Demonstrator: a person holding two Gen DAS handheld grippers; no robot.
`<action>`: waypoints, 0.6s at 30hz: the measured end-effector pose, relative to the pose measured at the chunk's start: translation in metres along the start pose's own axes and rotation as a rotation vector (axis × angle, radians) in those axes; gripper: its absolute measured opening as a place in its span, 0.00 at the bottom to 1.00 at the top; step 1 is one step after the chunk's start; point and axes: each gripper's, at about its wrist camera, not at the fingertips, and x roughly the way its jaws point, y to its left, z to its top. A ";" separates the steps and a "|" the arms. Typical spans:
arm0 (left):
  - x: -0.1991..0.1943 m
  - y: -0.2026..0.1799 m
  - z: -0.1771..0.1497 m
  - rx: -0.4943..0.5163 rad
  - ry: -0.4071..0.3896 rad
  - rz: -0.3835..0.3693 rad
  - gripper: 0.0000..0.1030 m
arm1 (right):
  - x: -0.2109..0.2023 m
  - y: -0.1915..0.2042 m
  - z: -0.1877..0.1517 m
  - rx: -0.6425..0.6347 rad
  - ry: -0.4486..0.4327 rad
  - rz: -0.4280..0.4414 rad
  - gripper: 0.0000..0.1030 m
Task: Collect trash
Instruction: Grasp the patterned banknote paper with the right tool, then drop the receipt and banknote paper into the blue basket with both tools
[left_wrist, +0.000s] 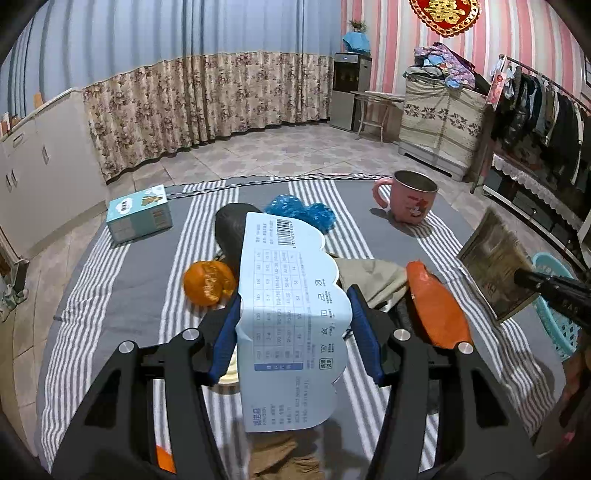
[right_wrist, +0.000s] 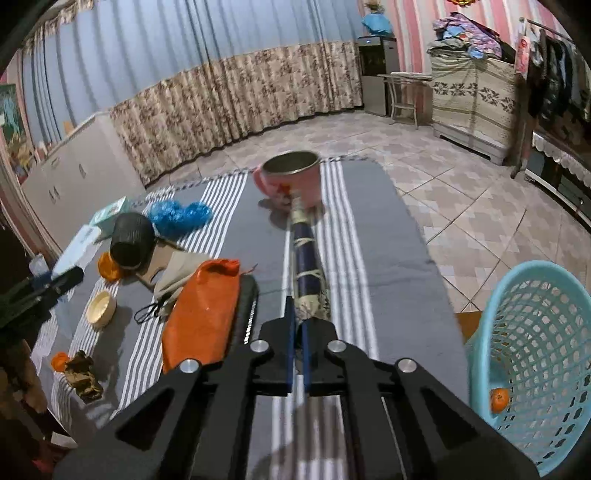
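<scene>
My left gripper (left_wrist: 293, 314) is shut on a light-blue cloud-shaped packaging card (left_wrist: 291, 325) and holds it over the striped table (left_wrist: 110, 295). My right gripper (right_wrist: 297, 325) is shut on a flat dark printed wrapper (right_wrist: 308, 273), seen edge-on; in the left wrist view it shows at the right (left_wrist: 493, 266). A turquoise mesh basket (right_wrist: 535, 354) stands at the table's right side with an orange peel piece (right_wrist: 499, 400) inside. On the table lie orange peel (left_wrist: 208, 282), a crumpled blue bag (left_wrist: 301, 210), an orange bag (right_wrist: 207, 310) and brown crumpled scraps (right_wrist: 83, 374).
A pink mug (right_wrist: 291, 179) stands at the table's far end. A teal box (left_wrist: 140, 214), a black cylinder (right_wrist: 131, 240), a small cream bowl (right_wrist: 100, 308), a beige cloth (right_wrist: 177, 273) and a black clip (right_wrist: 147, 314) also lie on the table.
</scene>
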 end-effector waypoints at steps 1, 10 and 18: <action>0.001 -0.004 0.001 0.000 0.002 -0.006 0.53 | -0.002 -0.003 0.002 0.005 -0.009 0.004 0.03; -0.007 -0.069 0.026 0.067 -0.061 -0.082 0.53 | -0.050 -0.045 0.013 0.064 -0.128 -0.023 0.02; -0.006 -0.170 0.038 0.146 -0.095 -0.224 0.53 | -0.103 -0.120 0.002 0.129 -0.196 -0.262 0.02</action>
